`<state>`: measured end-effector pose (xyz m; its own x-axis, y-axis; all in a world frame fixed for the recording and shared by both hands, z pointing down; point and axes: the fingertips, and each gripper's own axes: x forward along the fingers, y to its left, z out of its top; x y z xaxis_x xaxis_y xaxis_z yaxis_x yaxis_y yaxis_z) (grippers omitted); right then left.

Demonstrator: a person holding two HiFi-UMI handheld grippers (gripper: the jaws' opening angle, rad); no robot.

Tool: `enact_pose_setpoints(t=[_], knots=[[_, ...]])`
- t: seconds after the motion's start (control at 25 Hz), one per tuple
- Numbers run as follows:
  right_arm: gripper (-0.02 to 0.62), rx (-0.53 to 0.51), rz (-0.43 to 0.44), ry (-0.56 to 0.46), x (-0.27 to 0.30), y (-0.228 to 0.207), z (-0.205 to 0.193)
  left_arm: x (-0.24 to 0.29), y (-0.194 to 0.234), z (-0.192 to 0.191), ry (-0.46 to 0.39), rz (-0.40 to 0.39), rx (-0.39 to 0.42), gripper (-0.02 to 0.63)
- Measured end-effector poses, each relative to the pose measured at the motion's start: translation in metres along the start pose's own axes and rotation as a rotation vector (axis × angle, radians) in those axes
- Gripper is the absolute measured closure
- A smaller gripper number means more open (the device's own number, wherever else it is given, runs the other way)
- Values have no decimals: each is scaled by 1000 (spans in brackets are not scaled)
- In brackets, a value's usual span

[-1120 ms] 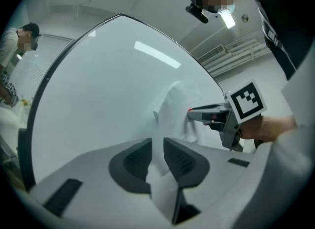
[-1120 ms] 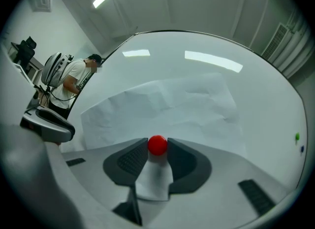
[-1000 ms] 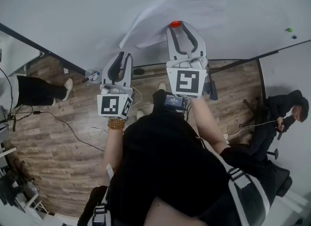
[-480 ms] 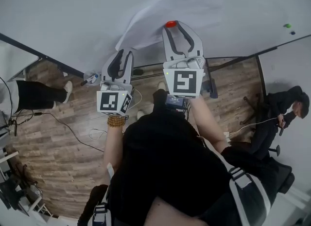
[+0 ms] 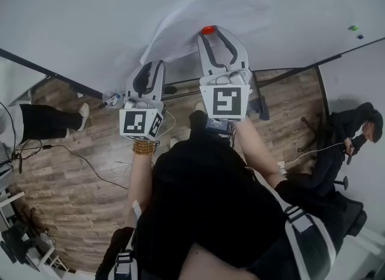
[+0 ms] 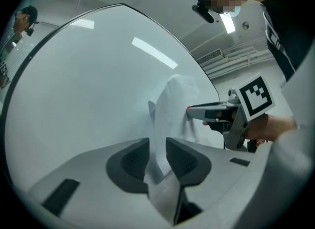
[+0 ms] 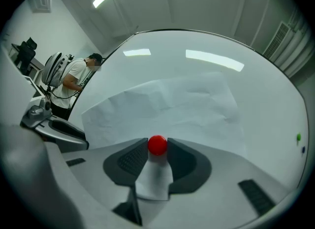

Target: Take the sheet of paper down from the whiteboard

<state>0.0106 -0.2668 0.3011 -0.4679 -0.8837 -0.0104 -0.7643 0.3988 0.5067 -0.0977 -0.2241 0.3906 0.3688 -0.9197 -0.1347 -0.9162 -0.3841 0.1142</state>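
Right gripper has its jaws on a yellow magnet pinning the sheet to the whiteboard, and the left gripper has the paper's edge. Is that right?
Not quite. The magnet between the jaws of the right gripper is red, not yellow, as the right gripper view shows. The rest stands.

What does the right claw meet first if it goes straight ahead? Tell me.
The magnet, which sits between the tips of the right claw and looks gripped. Right behind it are the paper and the whiteboard, so pushing on would likely just press it against them.
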Motion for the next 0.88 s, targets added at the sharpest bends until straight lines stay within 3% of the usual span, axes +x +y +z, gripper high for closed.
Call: enact_pose_setpoints(t=[0.88], knots=[[476, 13, -9, -3, 0, -2, 1, 24, -19, 24, -53, -61, -7, 508]])
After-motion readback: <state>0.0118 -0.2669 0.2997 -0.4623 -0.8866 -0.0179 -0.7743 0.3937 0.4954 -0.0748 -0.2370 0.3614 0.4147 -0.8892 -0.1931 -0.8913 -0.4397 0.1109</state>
